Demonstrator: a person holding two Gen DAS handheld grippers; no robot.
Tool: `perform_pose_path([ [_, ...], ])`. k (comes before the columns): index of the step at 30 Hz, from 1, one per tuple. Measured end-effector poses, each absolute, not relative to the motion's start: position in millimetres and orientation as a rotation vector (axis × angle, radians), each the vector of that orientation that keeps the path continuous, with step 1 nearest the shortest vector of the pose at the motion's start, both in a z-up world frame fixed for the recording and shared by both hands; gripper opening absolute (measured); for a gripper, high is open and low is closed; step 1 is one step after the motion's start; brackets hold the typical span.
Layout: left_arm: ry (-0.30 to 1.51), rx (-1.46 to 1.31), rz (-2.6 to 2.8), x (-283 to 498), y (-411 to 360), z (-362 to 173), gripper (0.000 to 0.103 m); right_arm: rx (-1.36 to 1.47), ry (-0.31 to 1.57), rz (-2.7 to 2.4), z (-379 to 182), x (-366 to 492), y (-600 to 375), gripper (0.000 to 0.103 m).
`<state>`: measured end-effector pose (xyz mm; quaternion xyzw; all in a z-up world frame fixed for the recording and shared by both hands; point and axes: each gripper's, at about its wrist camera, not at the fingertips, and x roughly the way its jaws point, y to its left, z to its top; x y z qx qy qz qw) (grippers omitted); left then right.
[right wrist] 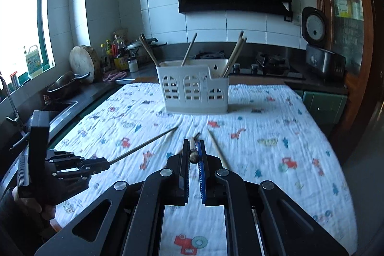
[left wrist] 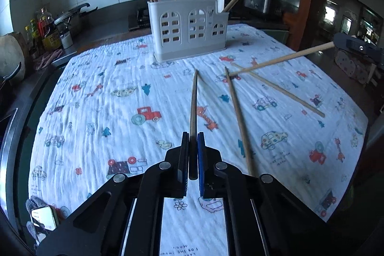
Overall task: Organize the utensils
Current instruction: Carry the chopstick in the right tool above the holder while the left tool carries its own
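Already we have a chopstick in each tool, so the coming move turns on how those sticks lie against the white utensil holder [left wrist: 189, 32], which stands upright at the far side of the tabletop [left wrist: 96, 112], straight ahead of both tools and well apart from them. Our left tool [left wrist: 193, 138] is clamped on the dark chopstick [left wrist: 193, 102] near its thick end, and the stick runs forward along the tool's own line, its tip aimed almost at the holder's base. Our right tool [right wrist: 194, 145] is likewise closed on a pale chopstick [right wrist: 192, 148] by its butt; in the left view this stick [left wrist: 283, 60] reaches in from the right edge, lying across the scene, its tip low over the cloth near the loose ones. Two more chopsticks [left wrist: 237, 112] lie flat on the printed cloth, crossing beside the right one's tip. Several sticks already lean in the holder's compartments. We judge neither tool clearly nearer the holder. Both sticks point tip-forward and rather flat, so each would need tilting upright above the holder's open top before it can drop in.
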<state>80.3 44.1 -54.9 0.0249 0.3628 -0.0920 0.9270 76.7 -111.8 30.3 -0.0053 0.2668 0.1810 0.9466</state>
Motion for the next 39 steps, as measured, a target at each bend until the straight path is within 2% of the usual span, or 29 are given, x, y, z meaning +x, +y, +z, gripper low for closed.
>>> perform_pose_path([
  [7,0.638,-0.003,-0.256,79.6,43.6,0.1,0.005,-0.04,0.539,0.421,69.4,101.0,-112.2,0.007],
  [14,0.597,0.011,-0.267,98.4,36.0,29.9,0.005,-0.059,0.579,0.473,90.2,133.1,-105.4,0.007],
  [28,0.561,0.07,-0.295,170.5,19.3,112.2,0.005,-0.1,0.574,0.471,158.2,198.6,-107.1,0.007],
  [39,0.408,0.057,-0.175,230.0,31.7,192.5,0.005,-0.133,0.503,0.431,205.6,249.9,-102.0,0.007],
])
